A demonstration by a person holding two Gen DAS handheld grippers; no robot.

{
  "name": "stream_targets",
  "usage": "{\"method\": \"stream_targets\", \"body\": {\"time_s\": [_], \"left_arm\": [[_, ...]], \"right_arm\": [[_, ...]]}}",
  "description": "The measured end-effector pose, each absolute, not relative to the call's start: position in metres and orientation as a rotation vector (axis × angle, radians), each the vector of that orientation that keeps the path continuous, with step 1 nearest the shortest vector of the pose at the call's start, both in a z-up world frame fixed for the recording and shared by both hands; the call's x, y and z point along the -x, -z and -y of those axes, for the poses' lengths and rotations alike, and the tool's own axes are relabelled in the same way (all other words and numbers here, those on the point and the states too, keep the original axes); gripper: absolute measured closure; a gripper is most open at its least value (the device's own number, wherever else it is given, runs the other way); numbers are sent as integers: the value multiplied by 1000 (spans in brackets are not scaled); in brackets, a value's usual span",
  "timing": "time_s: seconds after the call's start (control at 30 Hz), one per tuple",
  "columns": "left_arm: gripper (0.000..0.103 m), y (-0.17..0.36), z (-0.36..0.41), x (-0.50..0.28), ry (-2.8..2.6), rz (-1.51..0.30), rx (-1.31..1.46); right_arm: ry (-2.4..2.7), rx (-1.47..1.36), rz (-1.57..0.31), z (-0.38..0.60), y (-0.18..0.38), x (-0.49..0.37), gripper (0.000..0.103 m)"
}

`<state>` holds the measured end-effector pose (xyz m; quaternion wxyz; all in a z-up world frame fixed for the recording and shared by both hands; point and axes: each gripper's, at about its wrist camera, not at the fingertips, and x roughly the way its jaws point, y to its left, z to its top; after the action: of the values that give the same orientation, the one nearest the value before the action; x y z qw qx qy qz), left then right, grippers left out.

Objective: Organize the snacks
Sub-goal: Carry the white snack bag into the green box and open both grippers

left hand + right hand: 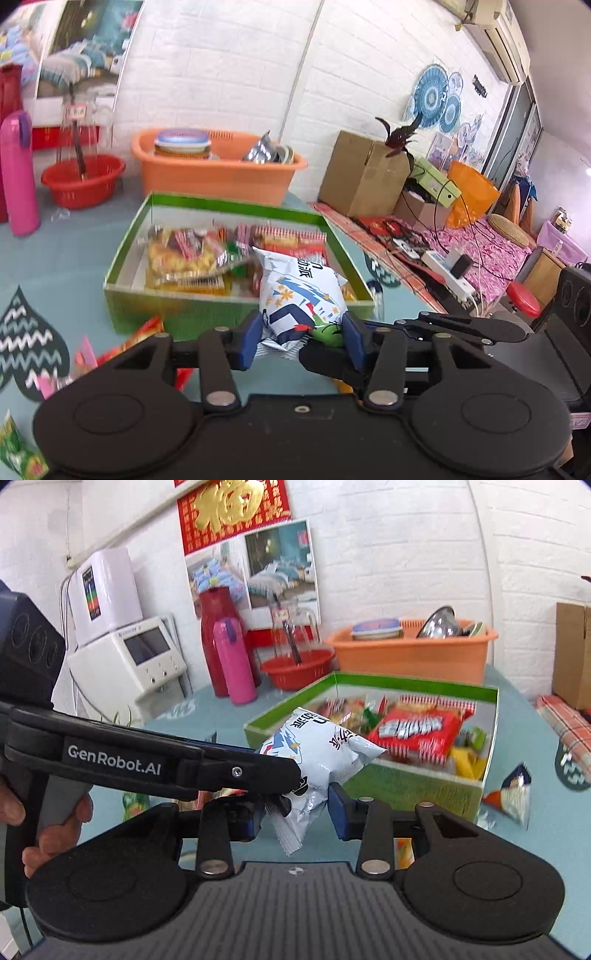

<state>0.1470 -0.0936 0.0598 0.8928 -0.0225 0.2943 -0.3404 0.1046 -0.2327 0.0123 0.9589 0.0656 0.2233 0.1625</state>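
- Your left gripper [301,339] and right gripper [295,812] both clamp one white snack bag [299,295].
- The bag hangs just before the green box [236,306] of snacks.

A white snack bag [299,295] with blue and orange print is hanging clear of the table, its puffed end leaning over the near wall of the green box [236,308]. The box, open-topped, is sitting on the blue table and is holding many packets, a large red one [417,734] among them. Loose packets [511,794] are lying on the table beside the box's near corners.
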Motion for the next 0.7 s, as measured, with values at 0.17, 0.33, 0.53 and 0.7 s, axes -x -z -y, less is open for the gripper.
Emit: {"method": "stream_targets", "body": {"time_s": [0.17, 0.33, 0.53, 0.7], "left_arm": [[24, -70, 101, -175, 705, -581, 64], [24, -74, 106, -203, 708, -567, 68], [23, -68, 112, -232, 707, -549, 65], [0, -49, 115, -252, 667, -577, 52]], "right_arm": [[-313, -139, -411, 238, -26, -127, 39], [-299, -157, -382, 246, -31, -152, 39], [-280, -155, -370, 252, -32, -181, 39], [-263, -102, -372, 251, -18, -205, 32]]}}
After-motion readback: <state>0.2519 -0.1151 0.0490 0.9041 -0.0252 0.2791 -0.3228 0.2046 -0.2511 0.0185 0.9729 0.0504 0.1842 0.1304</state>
